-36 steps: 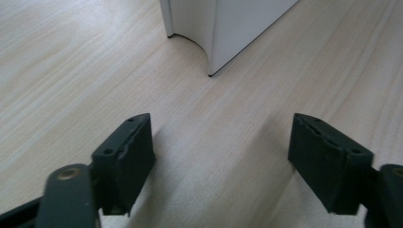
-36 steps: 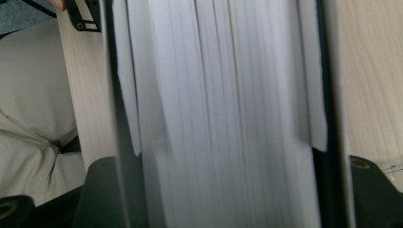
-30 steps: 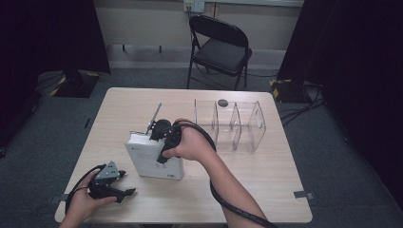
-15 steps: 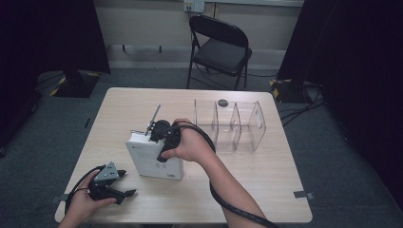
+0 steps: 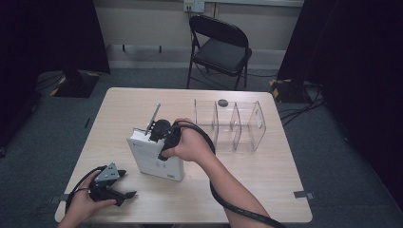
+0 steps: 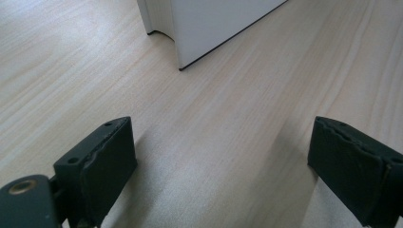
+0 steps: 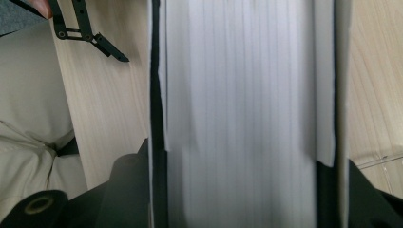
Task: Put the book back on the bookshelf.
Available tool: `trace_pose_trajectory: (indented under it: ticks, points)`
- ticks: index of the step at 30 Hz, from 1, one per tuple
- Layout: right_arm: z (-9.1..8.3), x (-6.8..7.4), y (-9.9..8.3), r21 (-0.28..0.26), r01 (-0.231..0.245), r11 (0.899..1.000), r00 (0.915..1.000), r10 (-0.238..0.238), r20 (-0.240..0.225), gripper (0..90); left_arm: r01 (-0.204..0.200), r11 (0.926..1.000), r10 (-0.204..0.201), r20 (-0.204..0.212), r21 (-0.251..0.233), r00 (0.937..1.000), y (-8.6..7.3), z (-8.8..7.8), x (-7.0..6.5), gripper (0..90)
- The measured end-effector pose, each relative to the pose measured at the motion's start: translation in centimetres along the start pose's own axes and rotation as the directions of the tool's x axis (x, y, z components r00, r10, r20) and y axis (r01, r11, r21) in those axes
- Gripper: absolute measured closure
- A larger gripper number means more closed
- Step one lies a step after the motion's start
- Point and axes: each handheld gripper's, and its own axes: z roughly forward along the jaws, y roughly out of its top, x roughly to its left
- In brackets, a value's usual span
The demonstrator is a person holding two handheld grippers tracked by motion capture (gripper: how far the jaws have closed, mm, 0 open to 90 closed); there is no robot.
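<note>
My right gripper point(image 5: 159, 137) jaws, just closing, clamp the upright white book point(image 5: 157, 159) mid-desk point(image 5: 266, 190); left gripper point(image 5: 116, 183) open, empty, near front-left corner. Squeeze evenly, keep book vertical.

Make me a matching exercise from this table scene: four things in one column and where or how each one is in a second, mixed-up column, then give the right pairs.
Things:
1. white book
2. clear plastic organizer
3. left hand-held gripper
4. black folding chair

States:
A. on the floor beyond the far table edge
B. jaws wide apart over bare tabletop, holding nothing
C. standing on the table, between the jaws of the right hand-held gripper
D. empty, on the table's far right part

Pairs: 1-C, 2-D, 3-B, 4-A
</note>
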Motion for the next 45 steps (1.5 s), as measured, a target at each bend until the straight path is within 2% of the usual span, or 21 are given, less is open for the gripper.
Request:
trace_pose_trajectory:
  ticks: [9, 10, 17, 25, 30, 32, 38, 45]
  points:
    - [-0.4, -0.3, -0.8, -0.003, -0.087, 0.996, 0.9957, 0.087, 0.033, 51.7, 0.008, 1.0, -0.008, 0.01, 0.001, 0.9999, 0.0, 0.1, -0.1, 7.0]
    - [-0.5, -0.4, -0.9, -0.006, -0.091, 0.996, 0.9952, 0.091, 0.035, 51.8, -0.005, 1.0, 0.005, 0.009, 0.004, 1.0, 0.0, 0.1, 0.0, 6.4]
    - [-1.2, -0.6, -2.2, 0.001, -0.112, 0.994, 0.9909, 0.112, 0.075, 52.2, 0.0, 0.9999, 0.0, 0.025, 0.014, 0.9997, 0.1, 0.3, -0.2, 2.0]
    - [-2.9, -0.8, -3.8, -0.013, -0.143, 0.99, 0.9875, 0.144, 0.064, 52.1, -0.003, 0.9998, 0.003, 0.026, 0.018, 0.9997, 0.1, 0.3, -0.2, 0.0]
    - [-3.9, -1.0, -4.7, -0.039, -0.189, 0.981, 0.9796, 0.191, 0.063, 52.2, -0.004, 0.9998, 0.003, 0.026, 0.018, 0.9997, 0.1, 0.3, -0.2, 0.0]
    - [-4.1, -1.2, -5.1, -0.04, -0.194, 0.98, 0.9789, 0.196, 0.057, 52.3, -0.004, 0.9998, 0.003, 0.026, 0.018, 0.9997, 0.1, 0.3, -0.2, 0.0]
    - [-4.3, -1.2, -6.1, 0.002, -0.192, 0.981, 0.9786, 0.192, 0.076, 52.2, -0.004, 0.9998, 0.004, 0.026, 0.018, 0.9997, 0.1, 0.3, -0.2, 0.0]
    - [-3.5, -1.2, -7.7, 0.0, -0.2, 0.98, 0.9775, 0.199, 0.069, 52.0, -0.002, 0.9999, 0.001, 0.024, 0.013, 0.9997, 0.1, 0.4, -0.3, 0.0]
